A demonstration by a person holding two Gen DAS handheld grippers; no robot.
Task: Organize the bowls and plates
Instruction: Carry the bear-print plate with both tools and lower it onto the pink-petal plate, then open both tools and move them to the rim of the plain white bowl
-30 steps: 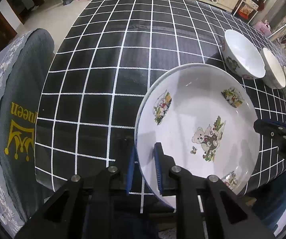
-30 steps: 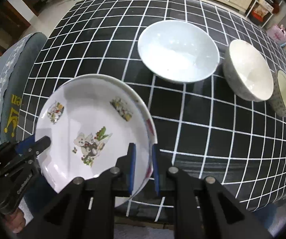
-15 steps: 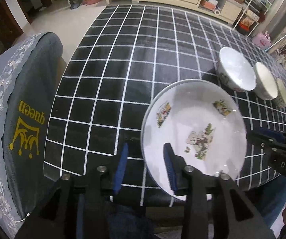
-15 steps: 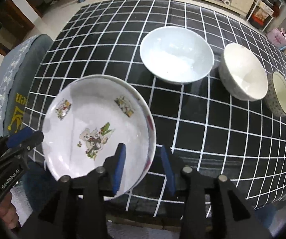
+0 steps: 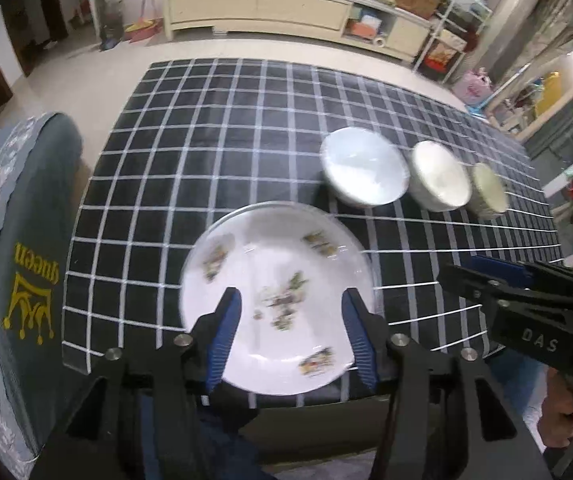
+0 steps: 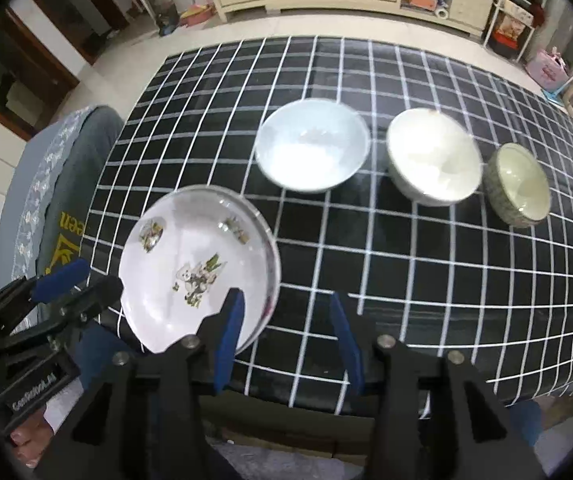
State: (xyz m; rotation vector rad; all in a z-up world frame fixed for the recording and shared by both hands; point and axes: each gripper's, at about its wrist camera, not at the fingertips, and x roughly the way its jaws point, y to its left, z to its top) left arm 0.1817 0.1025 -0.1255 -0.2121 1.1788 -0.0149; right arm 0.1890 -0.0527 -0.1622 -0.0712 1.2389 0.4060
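Now both claws gape, empty; plate [image 6: 190, 264] lies at ten o'clock of right claw [image 6: 286, 332], probably nearer left claw [image 5: 292, 334].

Glazed ceramic plate [image 6: 190, 256], glossy white with printed cartoon decals, lying on the desk [image 6: 406, 280], whose covering is a smooth, slightly reflective black sheet with a white grid. Three bowls: glossy white bowl [image 6: 312, 146], cream bowl [image 6: 432, 156] with speckled outside, and small mottled bowl [image 6: 518, 184]. Left gripper [image 5: 290, 328] and right gripper [image 6: 286, 324]: matt black plastic, ribbed blue pads, metal screws. Chair cover [image 5: 26, 260]: grey cloth, lace trim.
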